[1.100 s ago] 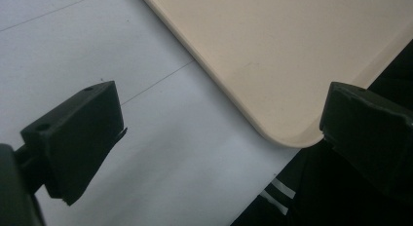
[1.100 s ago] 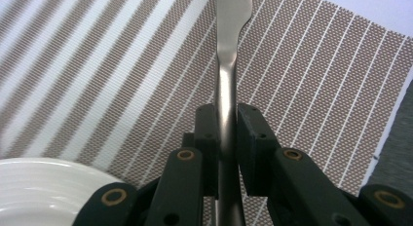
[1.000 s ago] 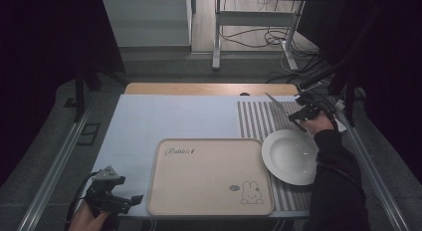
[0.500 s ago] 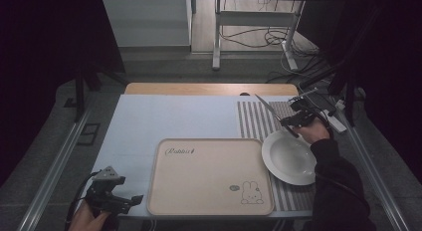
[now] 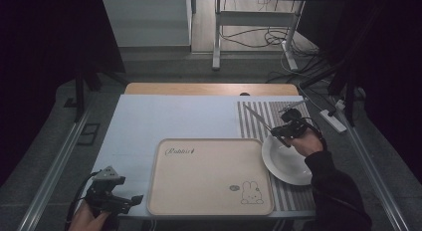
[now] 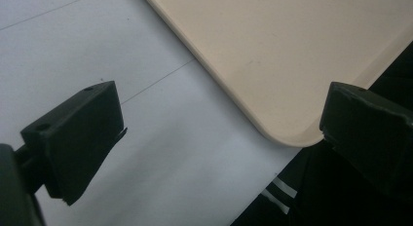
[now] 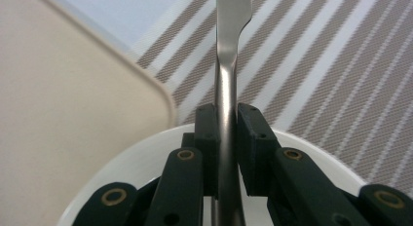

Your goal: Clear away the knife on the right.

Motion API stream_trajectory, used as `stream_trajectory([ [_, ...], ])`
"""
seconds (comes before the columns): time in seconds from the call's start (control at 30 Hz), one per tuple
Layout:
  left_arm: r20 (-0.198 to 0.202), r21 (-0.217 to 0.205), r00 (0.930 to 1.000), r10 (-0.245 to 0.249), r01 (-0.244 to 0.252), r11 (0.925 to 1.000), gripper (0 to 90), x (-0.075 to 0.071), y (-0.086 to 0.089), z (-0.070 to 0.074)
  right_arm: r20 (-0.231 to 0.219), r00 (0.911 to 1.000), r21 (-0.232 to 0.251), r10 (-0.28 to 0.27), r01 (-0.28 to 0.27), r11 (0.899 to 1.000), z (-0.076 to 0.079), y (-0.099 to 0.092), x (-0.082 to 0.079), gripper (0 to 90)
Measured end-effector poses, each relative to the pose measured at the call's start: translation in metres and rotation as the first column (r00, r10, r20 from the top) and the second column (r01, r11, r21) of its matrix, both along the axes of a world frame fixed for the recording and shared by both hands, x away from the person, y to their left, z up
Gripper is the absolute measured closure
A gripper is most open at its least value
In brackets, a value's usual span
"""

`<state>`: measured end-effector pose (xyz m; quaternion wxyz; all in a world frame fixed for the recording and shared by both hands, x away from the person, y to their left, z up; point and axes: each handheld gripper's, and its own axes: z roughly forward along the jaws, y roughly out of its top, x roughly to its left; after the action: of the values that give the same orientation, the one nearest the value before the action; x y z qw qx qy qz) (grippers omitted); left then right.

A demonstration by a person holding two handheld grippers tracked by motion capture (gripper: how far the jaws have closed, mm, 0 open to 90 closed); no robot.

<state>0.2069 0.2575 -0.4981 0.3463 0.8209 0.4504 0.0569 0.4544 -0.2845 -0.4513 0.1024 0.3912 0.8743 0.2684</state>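
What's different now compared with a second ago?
The right gripper, jaws shut on a table knife, has carried it from the far right of the striped mat leftward and nearer, over the white plate's rim. The left gripper, the tray and the plate stayed put.

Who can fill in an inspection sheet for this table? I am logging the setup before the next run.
Surface: pale table, striped mat at its right.
Job's things: metal knife clamped in the right gripper, above the white plate's far rim; beige tray alongside.
Clutter: nothing seen.
Grippers: right shut on the knife; left gripper open, holding nothing, by the tray's near left corner.
Cables: loose cables on the floor beyond.
Surroundings: dim room, metal frame legs.
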Motion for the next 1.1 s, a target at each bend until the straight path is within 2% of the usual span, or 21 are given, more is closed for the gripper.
stream_trajectory([
  [0.4,0.000,0.001,1.0000,0.000,0.000,1.0000,2.4,0.000,0.000,0.000,-0.012,0.9977,0.012,0.067,-0.067,0.998,-0.008,0.025,-0.033,80.5],
  [0.63,-0.001,0.002,1.0000,0.000,0.000,1.0000,2.4,0.000,0.000,0.000,-0.006,0.9950,0.004,0.099,-0.099,0.995,-0.007,0.036,-0.051,80.5],
  [0.87,-0.002,0.004,1.0000,-0.002,0.002,1.0000,2.4,0.000,0.000,0.000,-0.013,0.9858,-0.011,0.168,-0.168,0.986,-0.009,0.056,-0.079,80.5],
  [0.97,-0.002,0.004,1.0000,-0.002,0.002,1.0000,2.4,0.000,0.000,0.000,-0.013,0.9832,-0.011,0.182,-0.182,0.983,-0.010,0.061,-0.086,80.5],
  [1.1,-0.003,0.004,1.0000,-0.002,0.002,1.0000,2.4,0.000,0.000,0.000,-0.024,0.9774,-0.004,0.210,-0.210,0.978,-0.015,0.072,-0.105,80.5],
])
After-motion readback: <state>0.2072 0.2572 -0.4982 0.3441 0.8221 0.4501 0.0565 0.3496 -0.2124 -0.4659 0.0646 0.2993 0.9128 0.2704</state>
